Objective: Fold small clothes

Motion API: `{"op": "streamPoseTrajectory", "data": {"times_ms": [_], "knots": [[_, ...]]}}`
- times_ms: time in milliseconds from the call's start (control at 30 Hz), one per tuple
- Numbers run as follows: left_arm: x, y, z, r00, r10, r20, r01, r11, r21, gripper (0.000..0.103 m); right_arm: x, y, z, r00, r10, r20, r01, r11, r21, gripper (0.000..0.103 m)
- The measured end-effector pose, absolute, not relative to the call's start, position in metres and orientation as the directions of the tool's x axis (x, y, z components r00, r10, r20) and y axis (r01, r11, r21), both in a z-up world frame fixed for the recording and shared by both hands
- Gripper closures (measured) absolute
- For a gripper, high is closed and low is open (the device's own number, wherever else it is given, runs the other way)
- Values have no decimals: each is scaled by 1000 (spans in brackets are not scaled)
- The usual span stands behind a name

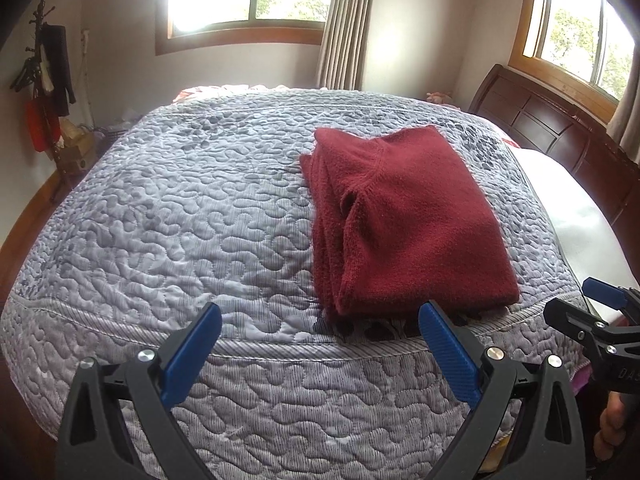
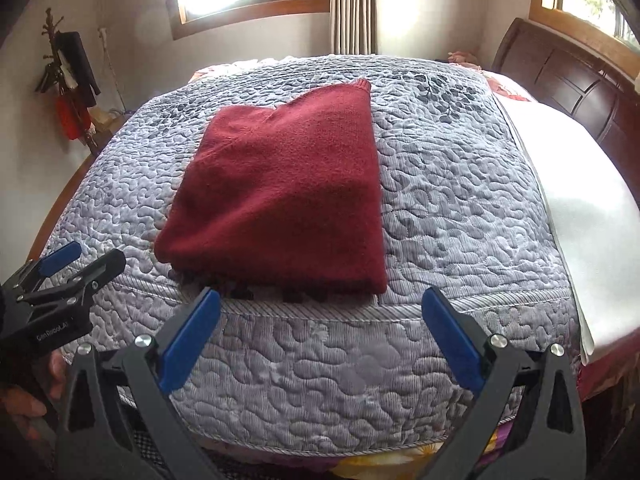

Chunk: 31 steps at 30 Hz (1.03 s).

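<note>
A dark red fleece garment [image 1: 400,220] lies folded into a compact rectangle on the grey quilted bedspread [image 1: 180,208]; its stacked layers show along its left side. In the right wrist view the same garment [image 2: 284,196] sits just beyond the bed's near seam. My left gripper [image 1: 320,320] is open with nothing between its blue pads, hovering at the bed's near edge, left of the garment's near end. My right gripper [image 2: 320,308] is open too and holds nothing, just short of the garment's near edge. Each gripper shows at the side of the other's view.
A white sheet [image 2: 572,208] lies along the bed's right side beside a dark wooden headboard [image 2: 568,72]. A coat stand [image 1: 44,80] with hanging clothes stands by the left wall. Two windows and a curtain are behind the bed. A hand [image 2: 24,400] grips the left gripper's handle.
</note>
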<state>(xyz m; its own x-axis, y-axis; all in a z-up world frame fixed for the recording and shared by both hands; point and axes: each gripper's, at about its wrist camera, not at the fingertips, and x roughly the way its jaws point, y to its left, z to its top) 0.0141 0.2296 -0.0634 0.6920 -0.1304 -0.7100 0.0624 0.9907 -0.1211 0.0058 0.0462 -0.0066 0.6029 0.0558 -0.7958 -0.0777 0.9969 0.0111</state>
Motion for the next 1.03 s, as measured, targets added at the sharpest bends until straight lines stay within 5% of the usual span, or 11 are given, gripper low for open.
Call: {"op": "streamPoseTrajectory", "data": {"times_ms": [1033], "knots": [[16, 238, -76, 671, -112, -733, 52, 993, -105, 4, 3, 43, -9, 612, -12, -790, -30, 999, -39, 3]]}}
